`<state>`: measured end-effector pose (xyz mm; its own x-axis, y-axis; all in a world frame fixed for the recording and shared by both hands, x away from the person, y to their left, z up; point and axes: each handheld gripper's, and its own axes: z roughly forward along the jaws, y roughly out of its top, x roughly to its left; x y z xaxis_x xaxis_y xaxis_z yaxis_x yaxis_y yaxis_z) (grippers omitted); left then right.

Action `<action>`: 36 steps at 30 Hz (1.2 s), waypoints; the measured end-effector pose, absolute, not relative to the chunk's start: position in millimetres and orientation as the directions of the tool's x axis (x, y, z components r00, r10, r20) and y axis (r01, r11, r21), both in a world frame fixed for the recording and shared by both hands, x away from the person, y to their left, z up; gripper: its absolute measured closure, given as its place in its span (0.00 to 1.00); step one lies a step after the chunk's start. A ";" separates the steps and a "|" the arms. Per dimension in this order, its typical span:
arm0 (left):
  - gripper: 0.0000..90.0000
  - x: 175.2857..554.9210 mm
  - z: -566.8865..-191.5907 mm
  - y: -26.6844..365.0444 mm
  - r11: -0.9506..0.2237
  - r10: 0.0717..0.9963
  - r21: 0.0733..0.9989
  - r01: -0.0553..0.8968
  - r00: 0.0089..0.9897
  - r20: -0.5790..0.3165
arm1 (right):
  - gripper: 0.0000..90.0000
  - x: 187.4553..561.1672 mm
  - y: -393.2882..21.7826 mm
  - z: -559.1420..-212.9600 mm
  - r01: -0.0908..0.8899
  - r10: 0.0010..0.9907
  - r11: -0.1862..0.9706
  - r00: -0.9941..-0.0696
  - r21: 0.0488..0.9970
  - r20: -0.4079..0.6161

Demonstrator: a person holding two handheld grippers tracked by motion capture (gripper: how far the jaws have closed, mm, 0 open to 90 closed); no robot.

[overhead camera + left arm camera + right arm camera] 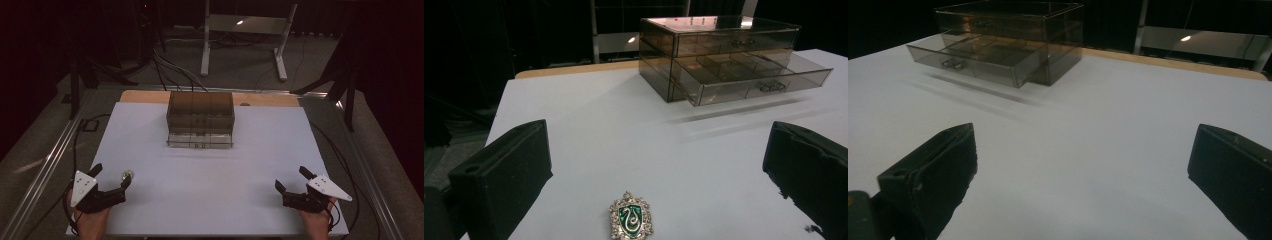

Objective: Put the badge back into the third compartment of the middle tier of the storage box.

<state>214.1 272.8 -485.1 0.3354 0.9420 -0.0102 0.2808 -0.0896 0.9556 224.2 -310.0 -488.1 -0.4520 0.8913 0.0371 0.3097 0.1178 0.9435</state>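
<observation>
A small silver badge with a green crest lies flat on the white table, between the wide-apart jaws of my left gripper; nothing touches it. In the high view the badge sits just off the left gripper at the near left. A smoky clear drawer box stands at the far middle, its bottom drawer pulled out toward me. The same box shows its drawer divided into compartments. My right gripper rests open at the near right, nothing between its jaws.
The white table top has a wooden strip along its far edge. Cables and a metal stand sit on the floor beyond. Metal rails run along both sides.
</observation>
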 end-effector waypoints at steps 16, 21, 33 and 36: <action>0.00 213.0 -487.1 269.9 -0.094 0.937 0.955 0.282 0.349 -0.011 | 0.00 225.3 -305.5 -488.4 0.286 0.902 0.105 -0.430 0.952 0.030; 0.01 213.1 -481.7 270.4 -0.093 0.940 0.953 0.287 0.342 -0.011 | 0.00 224.9 -304.6 -489.0 0.282 0.904 0.113 -0.427 0.953 0.019; 0.01 230.2 -474.2 270.3 -0.081 0.940 0.932 0.354 0.337 -0.046 | 0.00 223.6 -305.9 -488.7 0.279 0.911 0.111 -0.412 0.954 0.015; 0.01 233.5 -474.1 270.2 -0.083 0.940 0.929 0.362 0.337 -0.048 | 0.00 222.5 -305.0 -488.2 0.274 0.912 0.122 -0.411 0.954 0.002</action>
<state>233.5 270.2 -474.1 0.3367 0.9404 -0.0476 0.3619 -0.0826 0.9286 222.5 -305.0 -488.2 -0.4111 0.9116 0.0018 0.2736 0.1215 0.9541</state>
